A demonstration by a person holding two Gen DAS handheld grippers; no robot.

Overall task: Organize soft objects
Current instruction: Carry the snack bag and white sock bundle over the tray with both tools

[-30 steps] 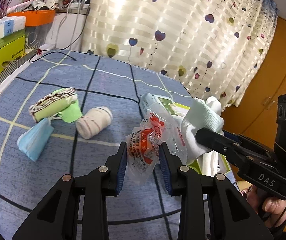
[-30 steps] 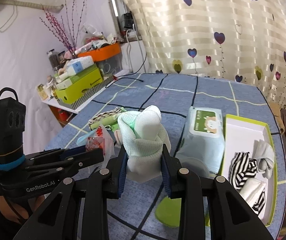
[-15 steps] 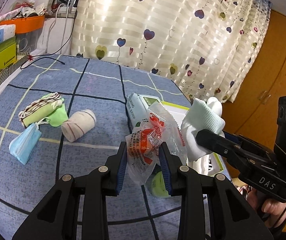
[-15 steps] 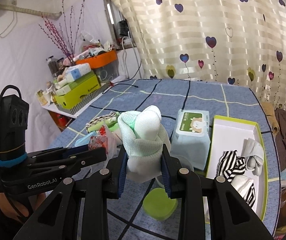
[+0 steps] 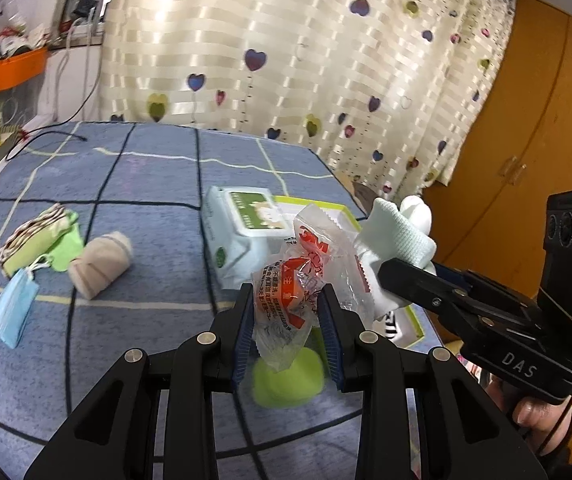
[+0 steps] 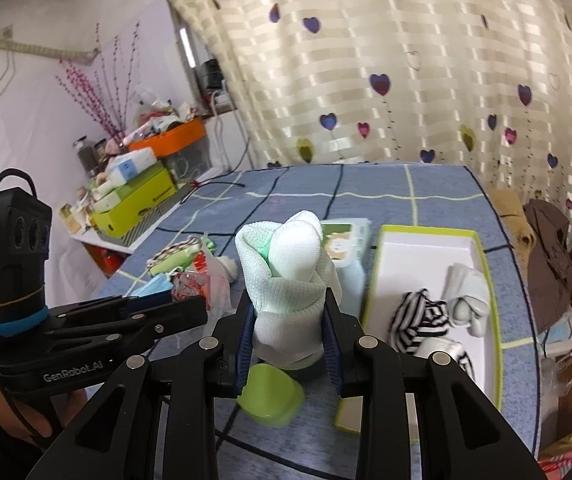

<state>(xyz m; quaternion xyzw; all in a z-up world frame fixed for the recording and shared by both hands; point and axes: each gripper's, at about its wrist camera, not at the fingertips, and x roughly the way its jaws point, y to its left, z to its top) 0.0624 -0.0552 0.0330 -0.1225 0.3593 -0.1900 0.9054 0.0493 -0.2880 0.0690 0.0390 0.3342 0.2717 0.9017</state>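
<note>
While held above the blue bedspread (image 5: 134, 184), left gripper (image 5: 287, 322) fingers clasp a crinkly plastic packet (image 5: 291, 300), right gripper (image 6: 289, 328) fingers clasp a rolled sock (image 6: 286, 280) (pale green).

A cream curtain (image 5: 325, 60) dotted with hearts hangs at the far side. Far left, a cluttered shelf carries an orange bin (image 6: 172, 142) and a yellow-green carton (image 6: 134, 204), with pink-flowered twigs (image 6: 94, 92) above. A wooden wardrobe (image 5: 525, 128) stands right.

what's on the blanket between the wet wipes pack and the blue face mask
In the left wrist view, a rolled beige bandage lies between the wipes pack and the mask.
</note>
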